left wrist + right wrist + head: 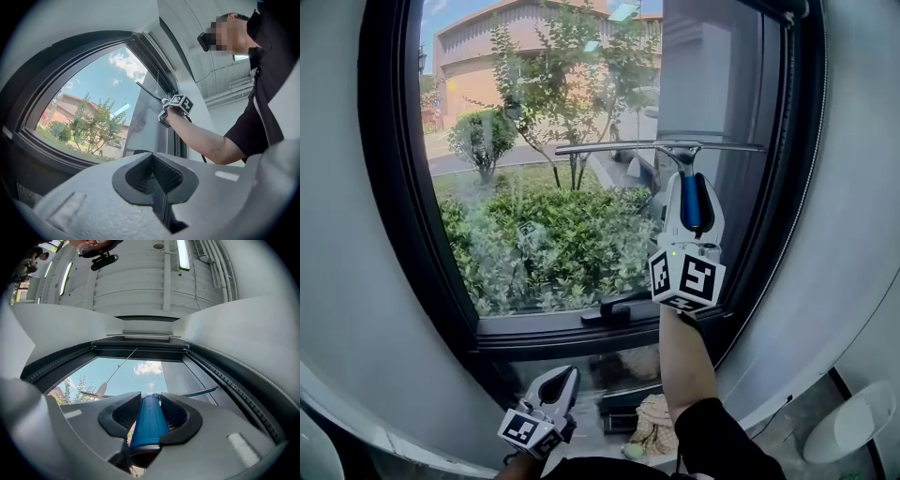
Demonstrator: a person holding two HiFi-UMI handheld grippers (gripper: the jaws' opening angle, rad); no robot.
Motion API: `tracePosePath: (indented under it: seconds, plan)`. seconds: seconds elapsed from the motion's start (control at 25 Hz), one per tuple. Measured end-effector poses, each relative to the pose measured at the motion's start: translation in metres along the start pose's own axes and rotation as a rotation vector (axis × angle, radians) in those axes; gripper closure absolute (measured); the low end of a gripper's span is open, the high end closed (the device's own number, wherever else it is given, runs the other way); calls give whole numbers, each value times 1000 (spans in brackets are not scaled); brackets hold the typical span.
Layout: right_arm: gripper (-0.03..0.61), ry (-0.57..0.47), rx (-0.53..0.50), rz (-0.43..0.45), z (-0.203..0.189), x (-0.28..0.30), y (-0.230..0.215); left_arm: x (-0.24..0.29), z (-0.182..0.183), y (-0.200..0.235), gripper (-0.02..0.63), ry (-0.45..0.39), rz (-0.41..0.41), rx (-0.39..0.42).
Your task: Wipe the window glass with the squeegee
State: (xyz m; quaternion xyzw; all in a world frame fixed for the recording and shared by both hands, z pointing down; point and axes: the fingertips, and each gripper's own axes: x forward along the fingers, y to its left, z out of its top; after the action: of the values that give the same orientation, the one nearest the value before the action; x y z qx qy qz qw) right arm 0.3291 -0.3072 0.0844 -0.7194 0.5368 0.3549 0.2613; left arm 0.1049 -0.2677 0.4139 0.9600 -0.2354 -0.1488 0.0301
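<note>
Blue-handled squeegee (661, 147) clamped in the right gripper (691, 192), jaws tight on the handle, metal blade level and high at the window glass (534, 197), over the pane's right half. Below it on the lower rail, a black latch handle (614, 311). Dark frame (389, 187) near the blade's right end; wide bare pane to its left. Low beneath the sill (581, 328), the left gripper (565, 377), jaws together on nothing. On the floor beside it, a crumpled cloth (654, 422); further right, a white tub (853, 424).
</note>
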Motion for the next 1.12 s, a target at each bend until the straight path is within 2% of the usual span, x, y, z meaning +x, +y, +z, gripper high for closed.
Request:
tracePosePath:
  seconds: [0.16,0.36,0.76,1.12]
  plan:
    - [445,-39,5,12,7,21,-1,11,14,3,615,-19,-17,34]
    - [445,-42,44,-21,6,36,-9,24,33,0,614,-47,-48,73]
    - [445,-65,69,-24,7,52,-9,28,25,9,614,-30,-37,52]
    - [445,-53,78,-20,1,46,-9,26,31,19,614,-52,-2,32]
